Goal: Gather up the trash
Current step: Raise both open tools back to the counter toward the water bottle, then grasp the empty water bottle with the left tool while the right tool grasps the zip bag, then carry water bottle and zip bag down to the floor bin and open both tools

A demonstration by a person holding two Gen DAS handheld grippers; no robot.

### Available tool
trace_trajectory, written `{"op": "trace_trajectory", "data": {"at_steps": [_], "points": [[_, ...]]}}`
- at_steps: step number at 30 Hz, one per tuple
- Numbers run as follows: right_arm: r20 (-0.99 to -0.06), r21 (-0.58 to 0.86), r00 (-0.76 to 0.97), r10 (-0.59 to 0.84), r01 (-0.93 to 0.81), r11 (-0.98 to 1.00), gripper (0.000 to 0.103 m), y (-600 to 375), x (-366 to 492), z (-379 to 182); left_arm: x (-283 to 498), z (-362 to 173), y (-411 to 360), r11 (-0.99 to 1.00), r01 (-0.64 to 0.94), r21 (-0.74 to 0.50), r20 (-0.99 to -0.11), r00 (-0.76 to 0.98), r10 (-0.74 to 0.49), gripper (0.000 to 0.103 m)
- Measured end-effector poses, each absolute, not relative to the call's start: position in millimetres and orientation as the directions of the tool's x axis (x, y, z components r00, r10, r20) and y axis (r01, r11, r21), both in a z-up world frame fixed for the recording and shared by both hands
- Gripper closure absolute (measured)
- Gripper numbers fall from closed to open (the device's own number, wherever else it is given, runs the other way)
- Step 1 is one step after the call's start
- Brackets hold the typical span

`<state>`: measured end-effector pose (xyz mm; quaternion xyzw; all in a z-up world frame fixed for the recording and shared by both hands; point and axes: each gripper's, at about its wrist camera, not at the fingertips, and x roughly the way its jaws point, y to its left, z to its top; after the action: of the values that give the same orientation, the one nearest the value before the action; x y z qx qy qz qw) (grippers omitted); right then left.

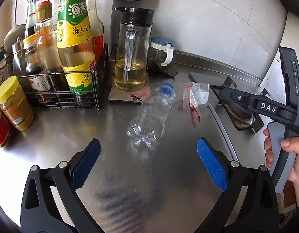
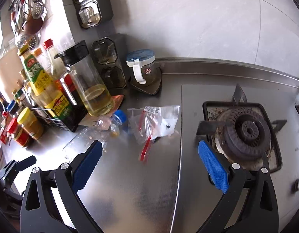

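Step in hand: approach, nothing collected yet. Left tongs spread apart, empty, facing crushed clear bottle lying on steel tabletop. Right tongs likewise apart, near red-striped plastic wrapper beside stove burner. Next, probably: lower, straddle, close.

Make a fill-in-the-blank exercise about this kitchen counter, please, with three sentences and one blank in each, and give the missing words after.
1. The empty plastic bottle lying on the steel counter has a cap of ____ colour.
2. The clear plastic bag beside the bottle has a strip of ____ colour.
3. Both the left gripper and the right gripper hang over the counter with their jaws ____.

Missing words: blue; red; open
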<state>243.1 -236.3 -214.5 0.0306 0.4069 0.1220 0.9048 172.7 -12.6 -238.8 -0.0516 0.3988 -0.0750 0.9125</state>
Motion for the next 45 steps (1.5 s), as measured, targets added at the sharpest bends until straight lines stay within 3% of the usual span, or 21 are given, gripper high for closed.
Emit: {"op": "trace_trajectory", "data": {"at_steps": [7,14,17,21,23,27,31,34,45], "points": [[-0.775,0.141,0.585,0.240,-0.210,0.968,0.004,-226.3,307.2,-249.4,229.2,-259.2,-23.4,0.988,0.105,-0.118,-0.746,0.647,-0.158,0.008],[-0.793,0.134,0.541,0.278,-0.291,0.947,0.004,-214.1,326.2,-267.3,255.6,-286.2,-25.9,0.979,0.127,-0.159,-0.777,0.595,-0.204,0.008],[-0.793,0.124,0.535,0.292,-0.327,0.937,0.008,-208.6,326.6,-267.1,255.7,-294.0,-22.7,0.963,0.129,-0.236,-0.768,0.583,-0.266,0.016],[-0.808,0.118,0.506,0.302,-0.363,0.924,0.024,-202.3,328.6,-269.5,254.3,-300.1,-21.2,0.955,0.136,-0.265,-0.768,0.568,-0.294,0.032],[-0.812,0.107,0.502,0.299,-0.376,0.921,0.030,-198.7,328.3,-270.7,253.7,-301.0,-21.6,0.955,0.140,-0.261,-0.767,0.571,-0.293,0.034],[-0.822,0.091,0.491,0.288,-0.387,0.918,0.067,-192.8,331.1,-278.0,254.3,-299.8,-22.2,0.953,0.152,-0.263,-0.761,0.575,-0.302,0.037],[-0.829,0.077,0.484,0.281,-0.399,0.914,0.092,-188.5,328.7,-281.5,253.0,-295.2,-23.4,0.952,0.163,-0.259,-0.750,0.587,-0.305,0.039],[-0.826,0.077,0.489,0.282,-0.397,0.915,0.097,-187.4,322.8,-280.1,249.3,-288.0,-25.2,0.957,0.164,-0.240,-0.741,0.606,-0.289,0.041],[-0.785,0.075,0.557,0.272,-0.350,0.934,0.097,-203.6,272.4,-234.9,210.4,-254.8,-30.0,0.965,0.175,-0.196,-0.709,0.655,-0.262,0.045]]}}
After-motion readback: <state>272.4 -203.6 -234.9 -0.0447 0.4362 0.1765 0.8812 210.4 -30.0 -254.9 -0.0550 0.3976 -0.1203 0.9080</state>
